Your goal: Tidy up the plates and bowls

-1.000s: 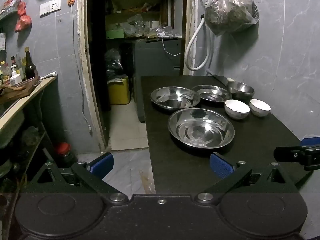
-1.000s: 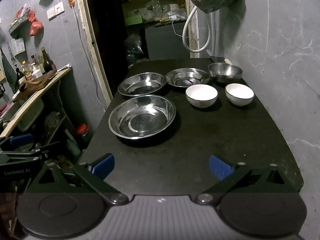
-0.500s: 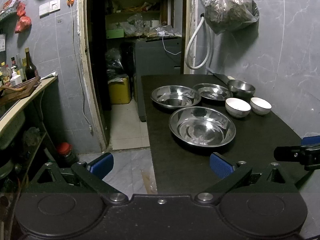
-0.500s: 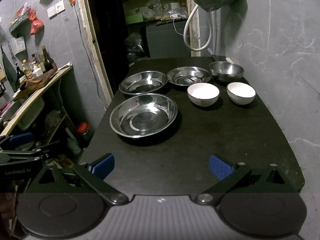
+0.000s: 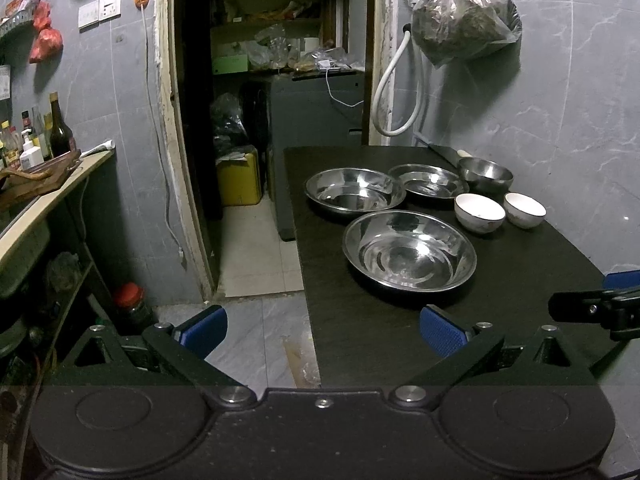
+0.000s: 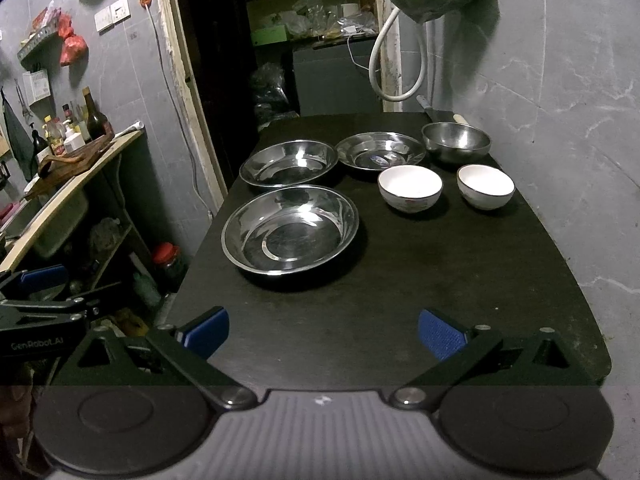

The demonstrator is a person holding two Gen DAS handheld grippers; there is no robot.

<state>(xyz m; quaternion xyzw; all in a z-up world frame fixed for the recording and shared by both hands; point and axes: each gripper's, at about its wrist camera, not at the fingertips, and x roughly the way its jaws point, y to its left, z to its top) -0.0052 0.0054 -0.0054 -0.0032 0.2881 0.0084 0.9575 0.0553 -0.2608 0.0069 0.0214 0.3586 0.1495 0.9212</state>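
On the black table lie three steel plates: a large near one, one behind it on the left, and a smaller one further right. A steel bowl stands at the back right. Two white bowls sit in front of it, the left one beside the right one. My left gripper is open and empty at the table's near left edge. My right gripper is open and empty over the near table.
A grey wall runs along the table's right side, with a hanging bag and a white hose. A dark doorway opens behind. A counter with bottles stands left. A red-lidded jar stands on the floor.
Both grippers have drifted slightly; the dishes sit a little further right in the left wrist view. Nothing on the table has moved. Both grippers stay open.
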